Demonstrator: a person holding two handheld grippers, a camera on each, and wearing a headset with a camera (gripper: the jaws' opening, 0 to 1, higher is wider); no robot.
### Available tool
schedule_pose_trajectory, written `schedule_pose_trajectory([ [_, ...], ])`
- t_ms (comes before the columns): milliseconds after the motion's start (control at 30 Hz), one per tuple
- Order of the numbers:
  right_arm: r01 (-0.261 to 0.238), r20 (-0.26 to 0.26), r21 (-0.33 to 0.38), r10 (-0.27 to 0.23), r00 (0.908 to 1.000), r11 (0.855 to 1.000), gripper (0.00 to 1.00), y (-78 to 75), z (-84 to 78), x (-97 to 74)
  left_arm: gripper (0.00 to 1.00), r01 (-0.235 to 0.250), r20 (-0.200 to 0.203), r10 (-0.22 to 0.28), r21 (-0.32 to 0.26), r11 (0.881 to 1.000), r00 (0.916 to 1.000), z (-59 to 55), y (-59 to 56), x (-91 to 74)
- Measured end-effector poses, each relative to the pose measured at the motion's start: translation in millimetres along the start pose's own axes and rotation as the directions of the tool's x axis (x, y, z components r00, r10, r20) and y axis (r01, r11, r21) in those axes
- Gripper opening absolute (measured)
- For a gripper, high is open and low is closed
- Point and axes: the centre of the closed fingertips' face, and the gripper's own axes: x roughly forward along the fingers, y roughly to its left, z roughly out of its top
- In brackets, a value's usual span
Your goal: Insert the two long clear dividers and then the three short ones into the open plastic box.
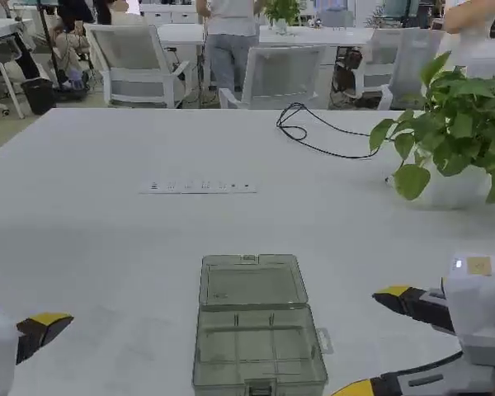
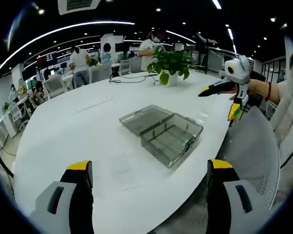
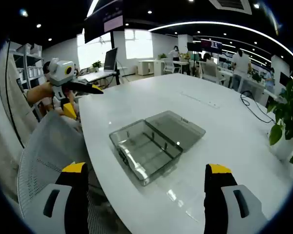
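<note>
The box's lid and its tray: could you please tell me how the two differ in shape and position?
In the head view, the lid lies open flat on the table on the far side, while the tray sits on the near side. The lid is shallow; the tray is clearly deeper. Both are tinted clear plastic, much the same in outline, and joined along one edge.

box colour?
The plastic box is translucent smoky grey-green, best seen in the head view.
</note>
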Motion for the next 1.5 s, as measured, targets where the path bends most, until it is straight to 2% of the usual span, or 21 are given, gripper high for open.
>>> schedule_pose_trajectory([
  [767,0.004,0.004,0.010,-0.004,1.0000,1.000,1.00,-0.1,-2.1,-4.2,0.98,0.007,0.012,-0.007,-0.022,1.000,0.9999,1.8,-2.5,-3.4],
  [1500,0.014,0.004,0.019,-0.014,0.9999,1.000,1.00,-0.8,-4.4,-13.5,1.00,-0.002,0.009,0.002,-0.030,1.000,1.0000,-1.4,-1.9,-8.9],
])
